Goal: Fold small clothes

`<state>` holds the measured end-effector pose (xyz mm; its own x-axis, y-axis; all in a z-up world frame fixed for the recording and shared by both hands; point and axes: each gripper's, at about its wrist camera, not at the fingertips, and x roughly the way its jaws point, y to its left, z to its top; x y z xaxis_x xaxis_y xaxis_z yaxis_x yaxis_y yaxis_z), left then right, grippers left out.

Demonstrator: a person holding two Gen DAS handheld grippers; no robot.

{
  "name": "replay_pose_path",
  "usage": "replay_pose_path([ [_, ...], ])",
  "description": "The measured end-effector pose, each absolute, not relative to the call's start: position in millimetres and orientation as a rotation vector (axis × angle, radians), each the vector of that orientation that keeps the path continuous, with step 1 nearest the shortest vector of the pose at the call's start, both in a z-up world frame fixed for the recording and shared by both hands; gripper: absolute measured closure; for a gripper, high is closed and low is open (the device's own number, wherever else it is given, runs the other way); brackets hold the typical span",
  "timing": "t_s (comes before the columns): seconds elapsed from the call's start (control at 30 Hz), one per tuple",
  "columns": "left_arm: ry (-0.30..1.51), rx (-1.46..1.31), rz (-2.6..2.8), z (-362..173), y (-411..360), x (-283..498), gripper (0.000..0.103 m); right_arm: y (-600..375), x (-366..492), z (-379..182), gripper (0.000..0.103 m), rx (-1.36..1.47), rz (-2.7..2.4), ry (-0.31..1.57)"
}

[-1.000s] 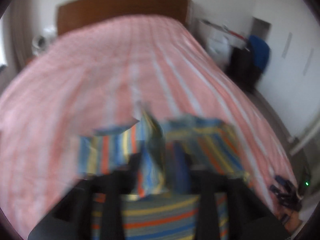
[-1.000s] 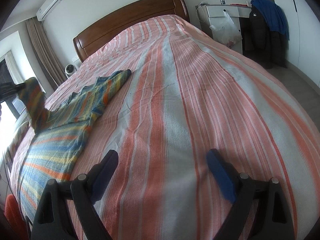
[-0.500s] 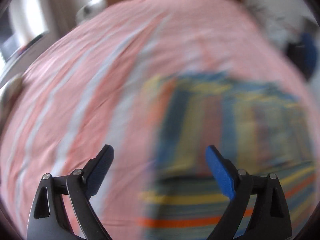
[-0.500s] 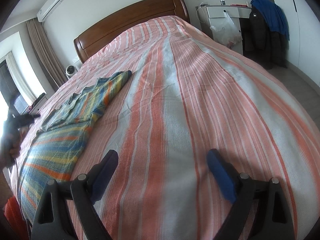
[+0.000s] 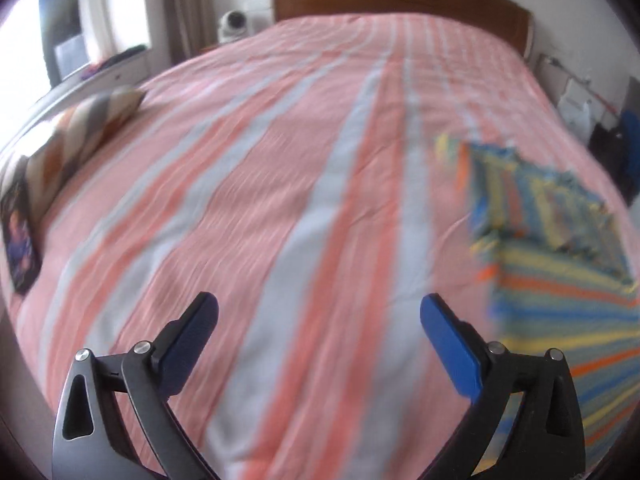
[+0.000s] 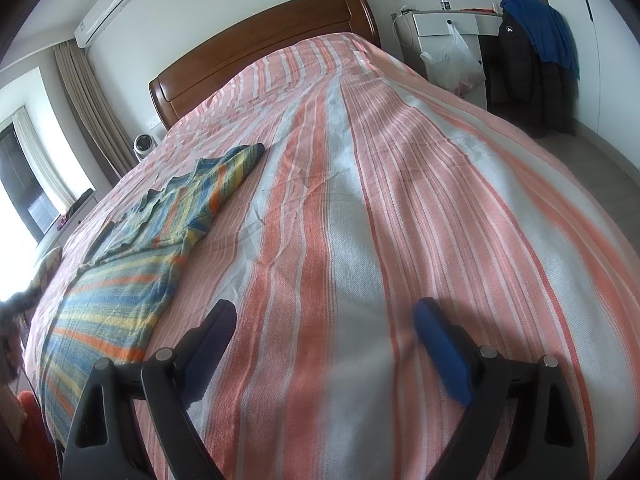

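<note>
A small striped garment (image 6: pixel 132 276) in blue, yellow and orange lies flat on the pink-and-white striped bedspread (image 6: pixel 360 240), one sleeve reaching toward the headboard. In the left wrist view the same garment (image 5: pixel 560 264) lies at the right, one part folded over its body. My left gripper (image 5: pixel 320 312) hangs over bare bedspread to the left of the garment; its jaws are opening and nothing is between them. My right gripper (image 6: pixel 324 316) stands open over bare bedspread to the right of the garment, holding nothing.
A patterned pillow (image 5: pixel 76 136) and a dark booklet (image 5: pixel 20 236) lie at the bed's left edge. The wooden headboard (image 6: pixel 260 40) is at the far end. A white cabinet with a plastic bag (image 6: pixel 452 56) and hanging jackets (image 6: pixel 536 56) stand right of the bed.
My left gripper let go of the raised sleeve, which now lies folded on the garment, then swung left over bare bedspread with jaws wide. The right gripper has not moved.
</note>
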<state>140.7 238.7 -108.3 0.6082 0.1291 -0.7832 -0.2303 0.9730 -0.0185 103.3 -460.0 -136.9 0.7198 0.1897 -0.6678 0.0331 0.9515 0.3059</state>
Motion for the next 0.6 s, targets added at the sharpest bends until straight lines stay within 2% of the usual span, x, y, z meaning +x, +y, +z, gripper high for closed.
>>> replay_pose_path([
  [0.1,0.889,-0.195,0.187,-141.6,252.1,133.0,0.001,-459.8,103.0,-136.6,0.013,0.302,0.085,0.769],
  [0.17,0.832,-0.172,0.174,-143.5,247.9,127.1,0.001,-459.0,103.6,-136.2,0.013,0.299,0.082,0.773],
  [0.6,0.824,-0.128,0.202,-144.7,241.6,127.4,0.0,-454.6,106.4,-135.1,0.013,0.285,0.073,0.782],
])
